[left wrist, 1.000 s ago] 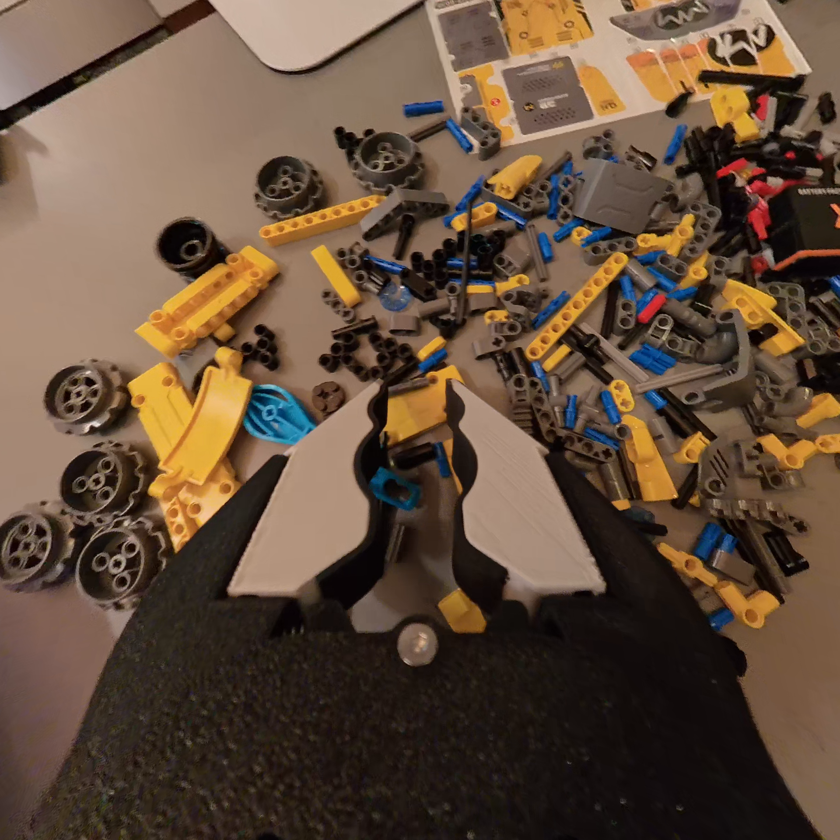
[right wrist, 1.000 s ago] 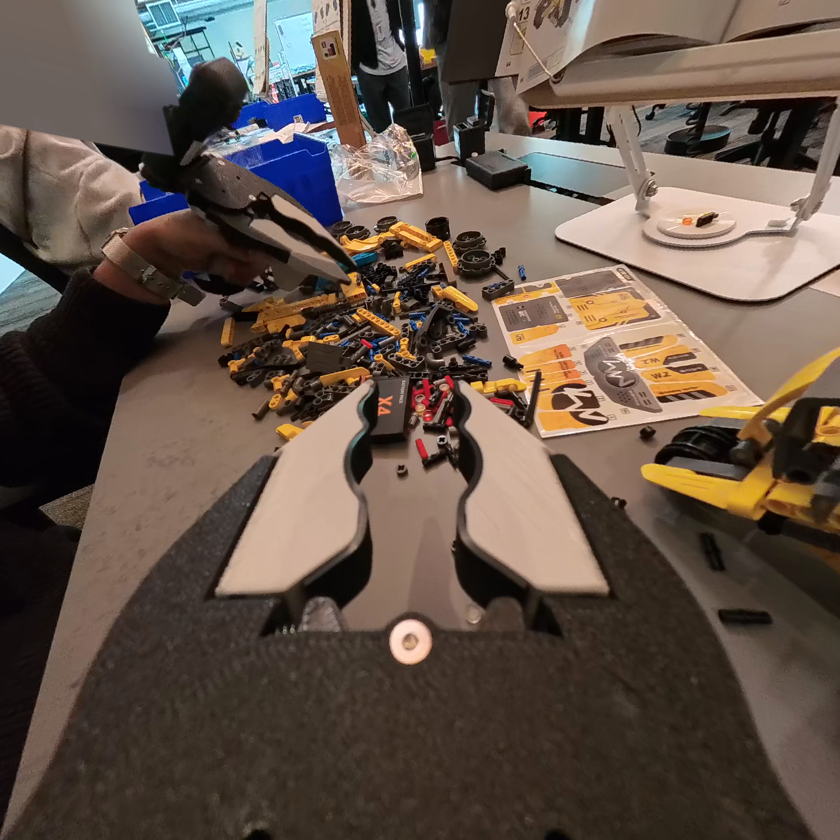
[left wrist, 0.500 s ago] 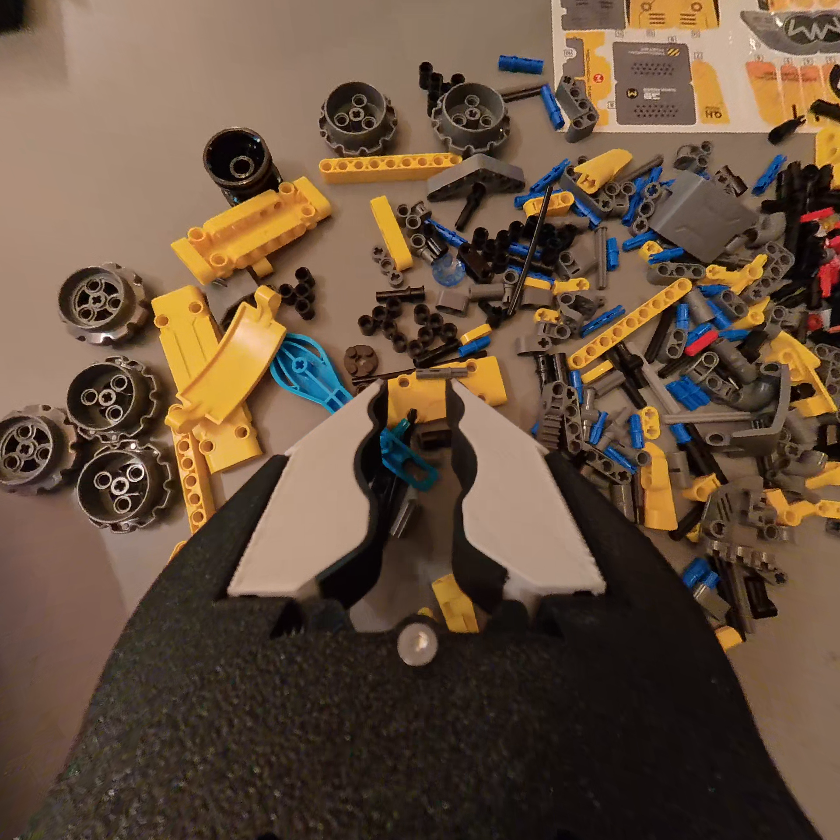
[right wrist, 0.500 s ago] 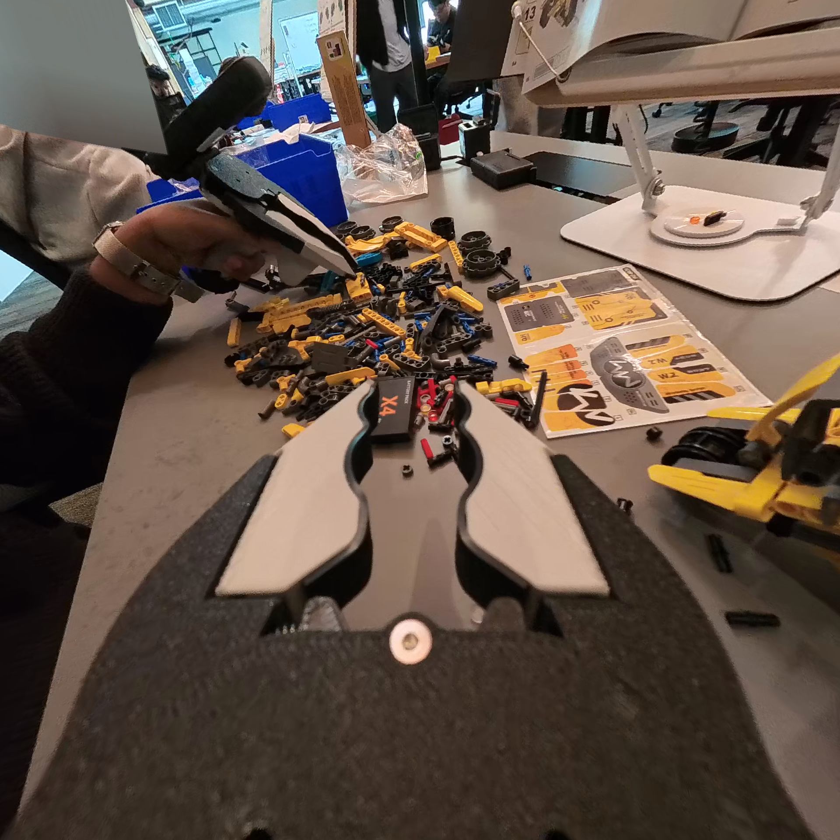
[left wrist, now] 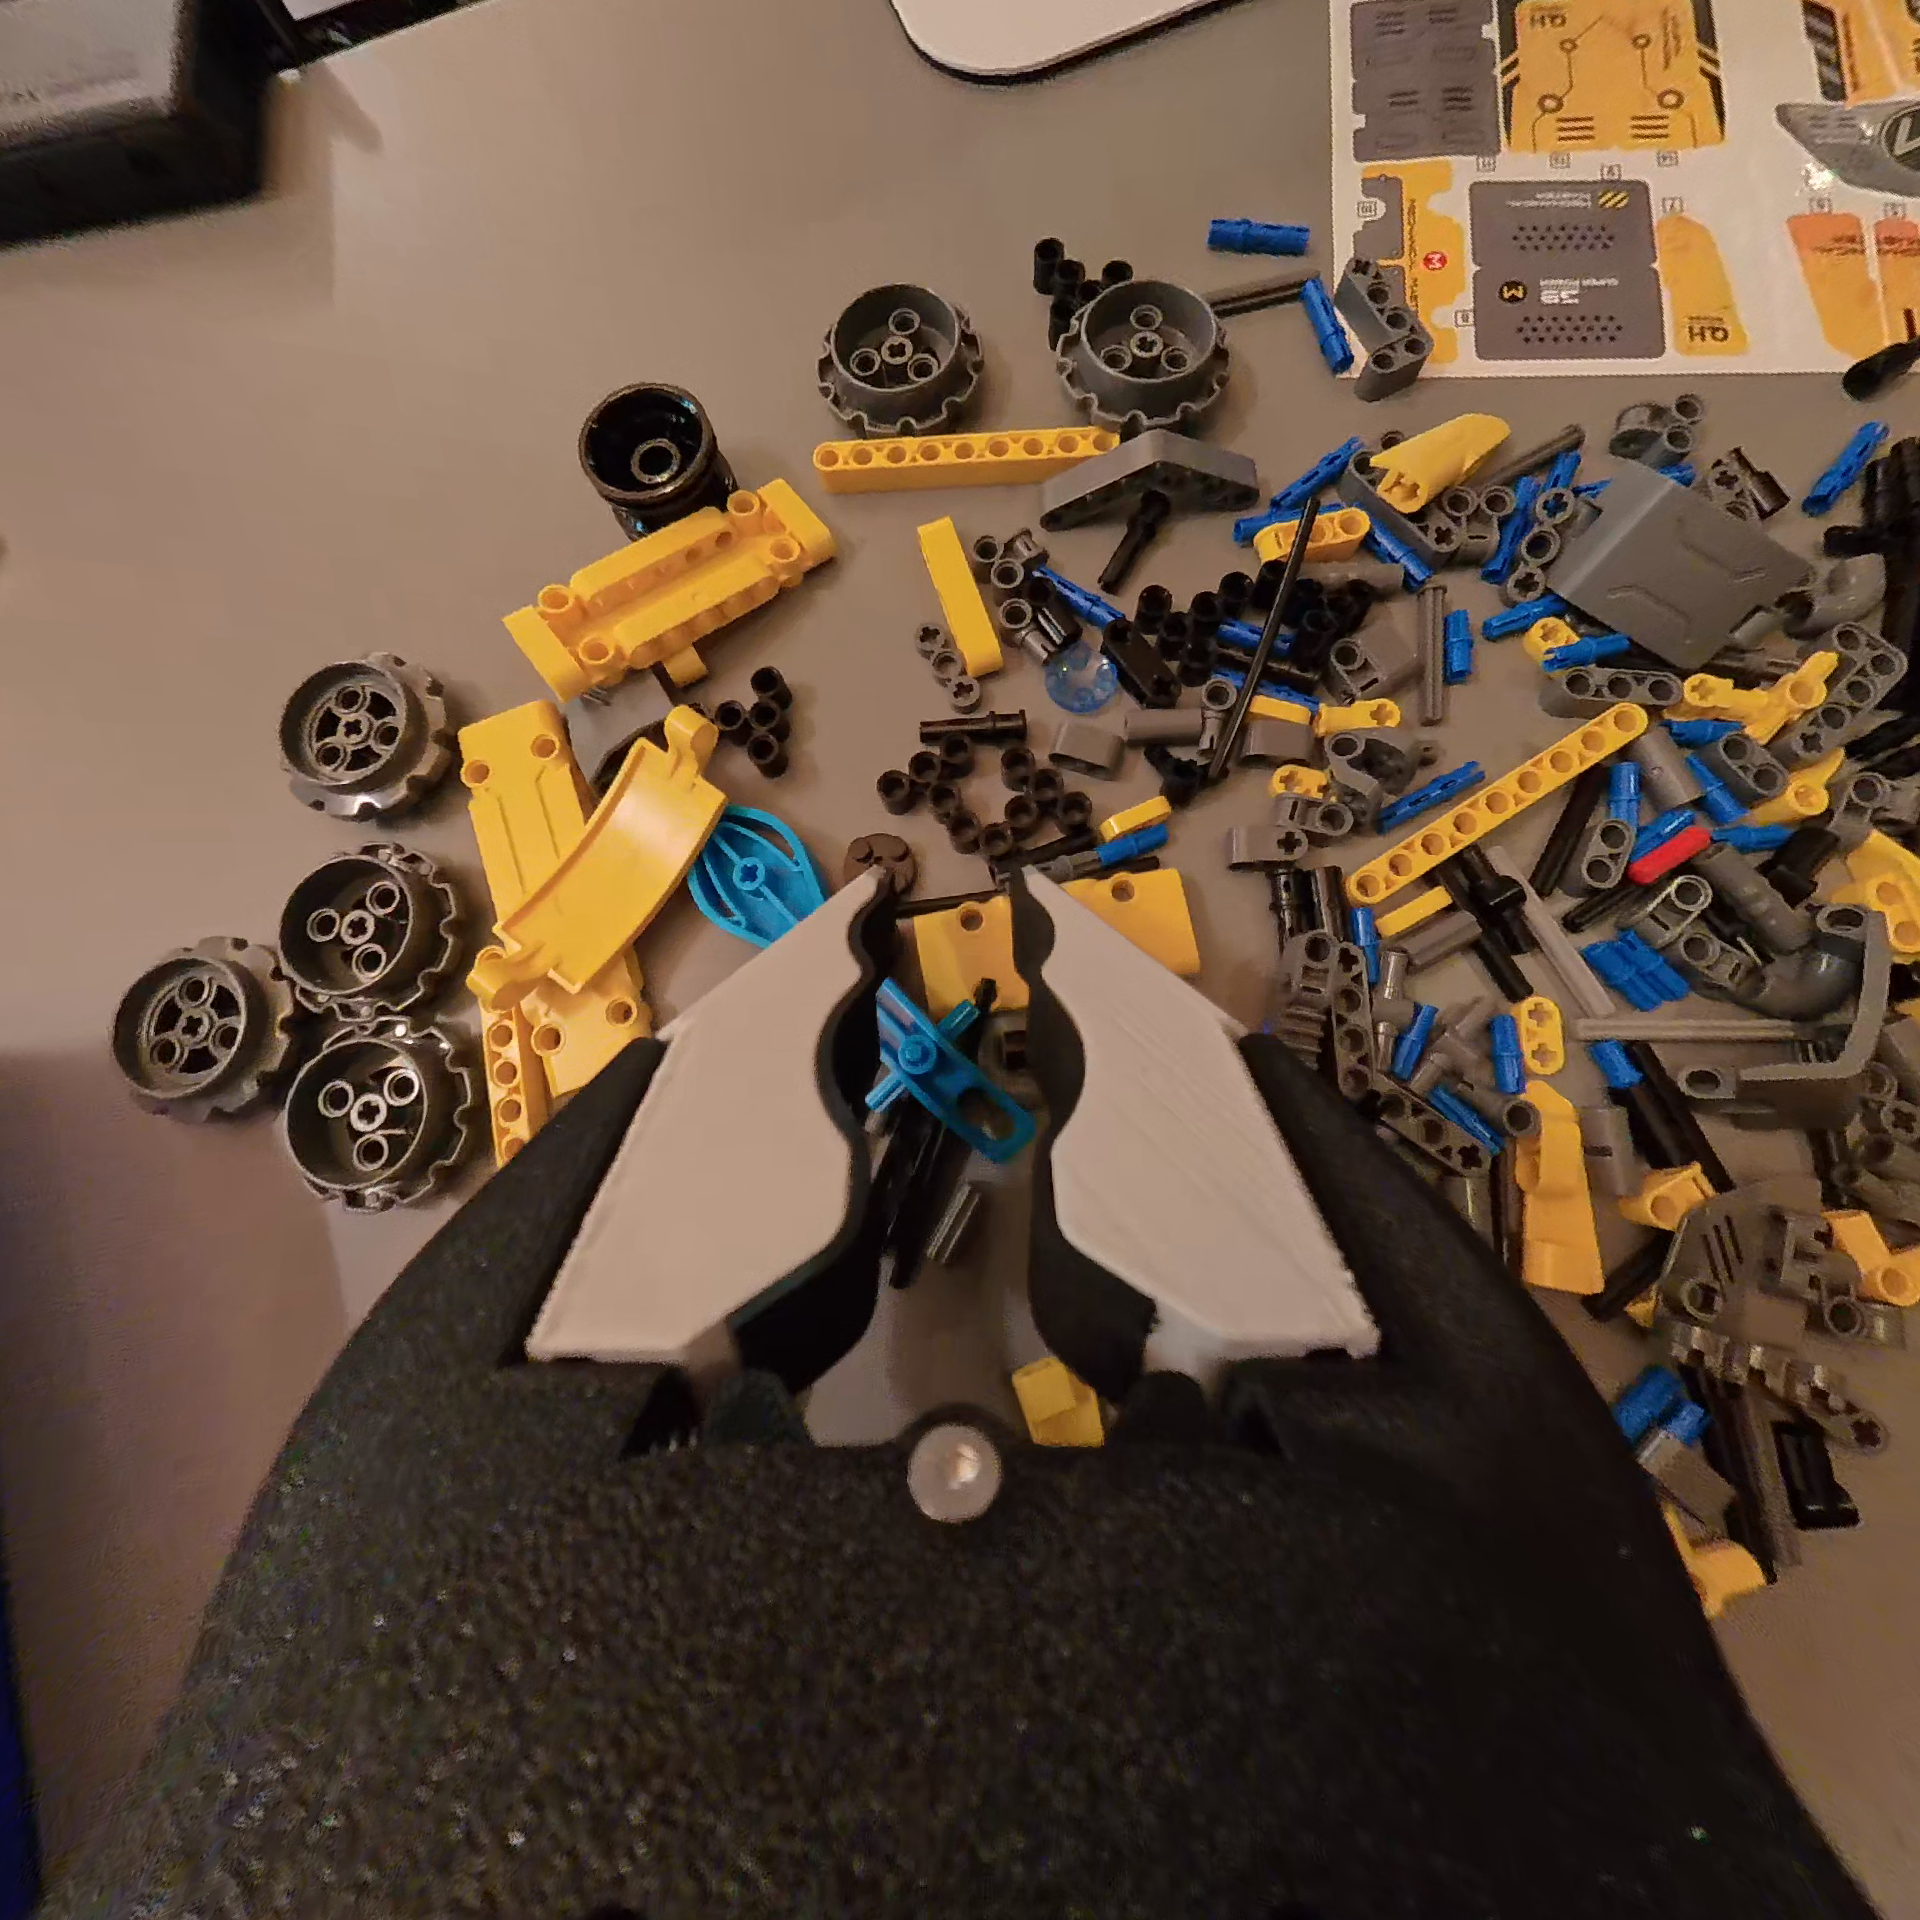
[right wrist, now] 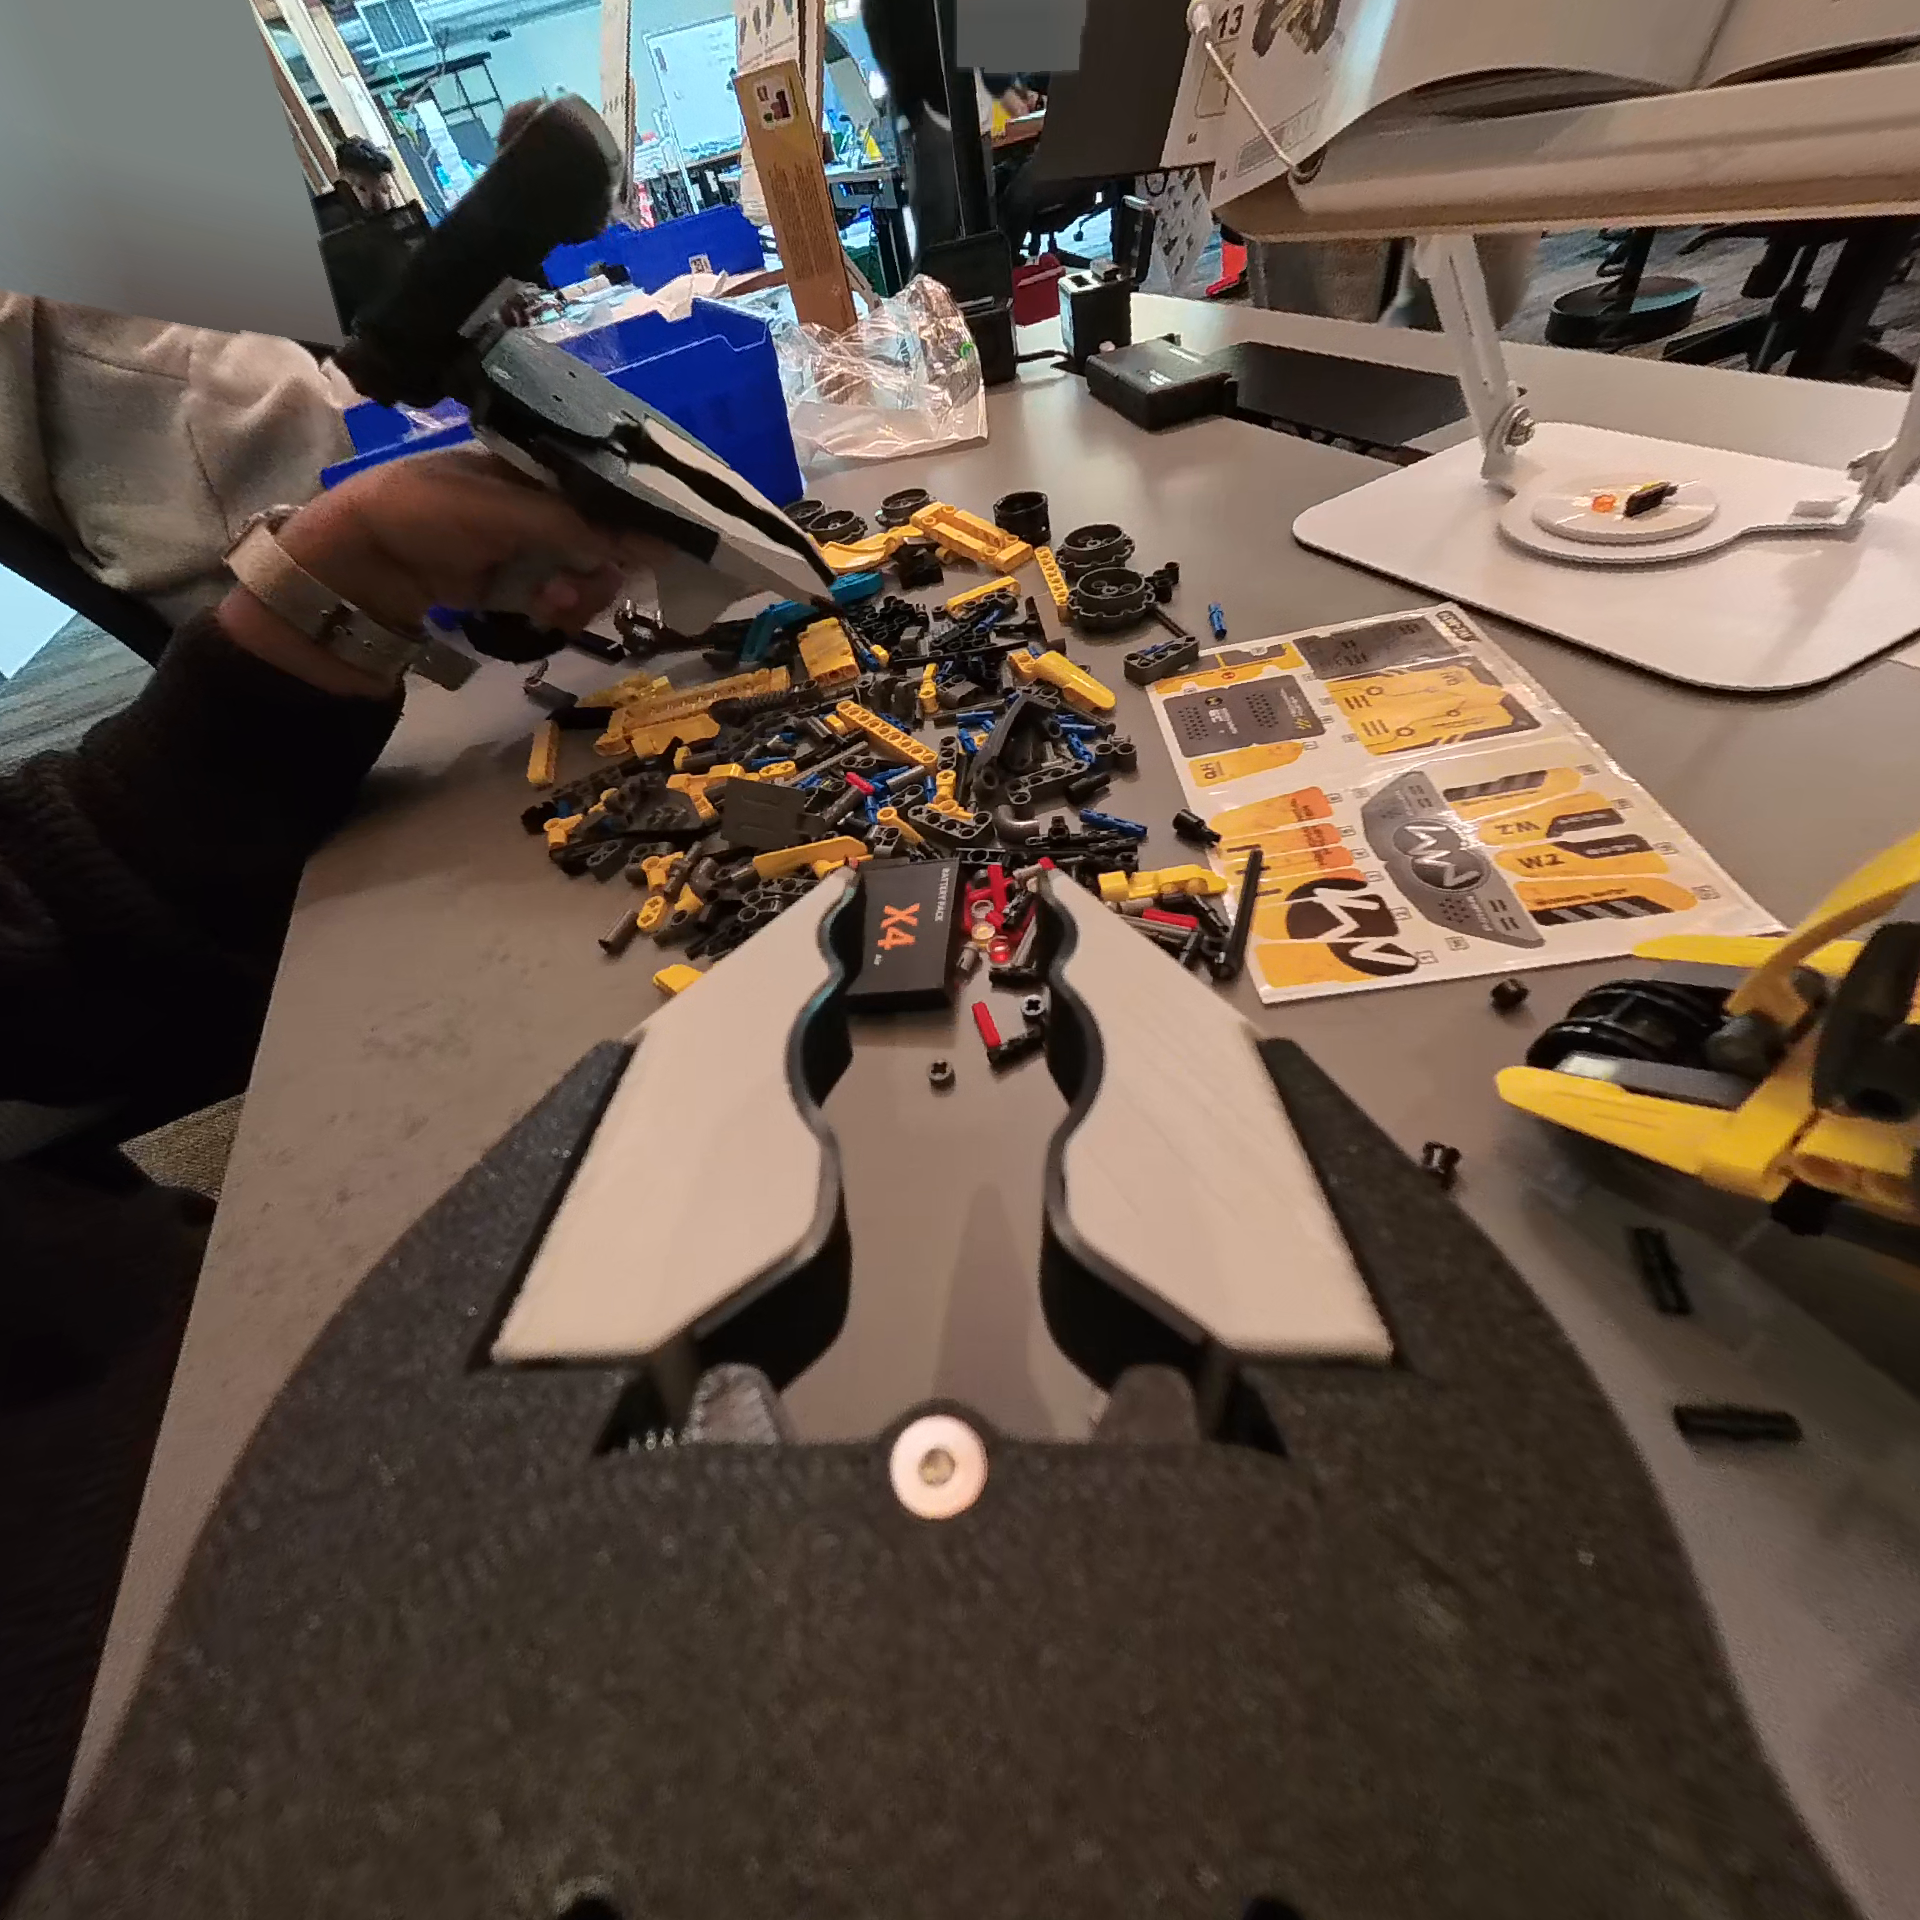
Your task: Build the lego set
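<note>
The right gripper (right wrist: 940, 883) hovers low over the near edge of the bench (right wrist: 436, 935), its fingers spread with nothing between them. Just past its tips lies a black battery box (right wrist: 902, 937) with a few red and black pins (right wrist: 1003, 1023) scattered beside it. Off toward the bench's right edge sits the part-built yellow model (right wrist: 1745, 1091), with stray black pins (right wrist: 1735, 1421) lying near it.

The main heap of loose Lego pieces (right wrist: 862, 748), yellow, grey, black and blue, covers the middle of the bench, and the sticker sheet (right wrist: 1423, 790) lies flat just to its right.

Over the far left of the heap a hand (right wrist: 436, 551) holds the left gripper (left wrist: 951, 883) pointing steeply down. Its fingers are parted but narrow, and a teal connector piece (left wrist: 940, 1081) sits in the gap between them; I cannot tell whether it is pinched or merely lying below. Beside it rest a curved yellow panel (left wrist: 608, 862) and a cluster of grey wheel hubs (left wrist: 364, 1023).

Toward the far edge stand a white stand base (right wrist: 1621, 561) and blue bins (right wrist: 686, 353).
</note>
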Demonstrator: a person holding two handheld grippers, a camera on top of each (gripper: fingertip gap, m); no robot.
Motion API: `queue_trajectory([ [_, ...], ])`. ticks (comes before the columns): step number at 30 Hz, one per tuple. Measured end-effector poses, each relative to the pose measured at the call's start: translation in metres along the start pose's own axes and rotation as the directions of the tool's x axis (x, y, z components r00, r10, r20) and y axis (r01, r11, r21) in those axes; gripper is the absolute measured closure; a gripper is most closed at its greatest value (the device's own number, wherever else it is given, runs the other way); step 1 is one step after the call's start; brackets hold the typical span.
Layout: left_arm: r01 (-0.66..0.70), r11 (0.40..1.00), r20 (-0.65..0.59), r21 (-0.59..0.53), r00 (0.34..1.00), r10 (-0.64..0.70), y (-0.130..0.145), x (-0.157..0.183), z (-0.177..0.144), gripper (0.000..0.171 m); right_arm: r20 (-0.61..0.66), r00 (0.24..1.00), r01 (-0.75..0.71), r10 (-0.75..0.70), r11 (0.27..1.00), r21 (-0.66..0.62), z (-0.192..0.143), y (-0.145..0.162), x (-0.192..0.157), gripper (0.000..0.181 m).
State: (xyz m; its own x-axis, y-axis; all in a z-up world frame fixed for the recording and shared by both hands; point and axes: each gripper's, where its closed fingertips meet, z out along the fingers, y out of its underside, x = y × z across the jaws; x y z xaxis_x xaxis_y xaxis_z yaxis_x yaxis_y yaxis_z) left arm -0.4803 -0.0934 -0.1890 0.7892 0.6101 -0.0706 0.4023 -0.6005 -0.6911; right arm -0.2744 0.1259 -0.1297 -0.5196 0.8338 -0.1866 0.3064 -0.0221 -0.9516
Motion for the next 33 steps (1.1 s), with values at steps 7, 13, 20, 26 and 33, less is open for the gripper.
queue_trajectory([
  [7,0.002,0.997,-0.042,-0.073,0.999,-0.005,0.007,0.018,-0.004,0.142,-0.001,1.0,-0.005,0.005,1.0,0.002,0.001,0.0,0.001,0.149],
  [13,-0.041,0.992,0.0,-0.12,0.999,0.042,0.013,0.023,0.002,0.135,0.003,1.0,0.01,-0.011,1.0,0.007,-0.001,-0.003,-0.003,0.149],
  [20,-0.032,0.993,0.025,-0.114,0.999,0.035,0.012,0.018,-0.002,0.129,0.009,1.0,0.017,-0.017,1.0,0.003,-0.001,-0.002,-0.006,0.149],
  [26,-0.014,0.993,-0.014,-0.114,1.0,0.012,0.014,0.02,0.002,0.128,0.01,1.0,0.018,-0.018,1.0,-0.002,0.001,-0.001,-0.005,0.149],
  [33,-0.038,0.995,-0.097,-0.094,0.995,0.029,0.014,0.029,0.003,0.128,0.011,1.0,0.015,-0.014,1.0,-0.008,0.001,0.0,-0.005,0.149],
])
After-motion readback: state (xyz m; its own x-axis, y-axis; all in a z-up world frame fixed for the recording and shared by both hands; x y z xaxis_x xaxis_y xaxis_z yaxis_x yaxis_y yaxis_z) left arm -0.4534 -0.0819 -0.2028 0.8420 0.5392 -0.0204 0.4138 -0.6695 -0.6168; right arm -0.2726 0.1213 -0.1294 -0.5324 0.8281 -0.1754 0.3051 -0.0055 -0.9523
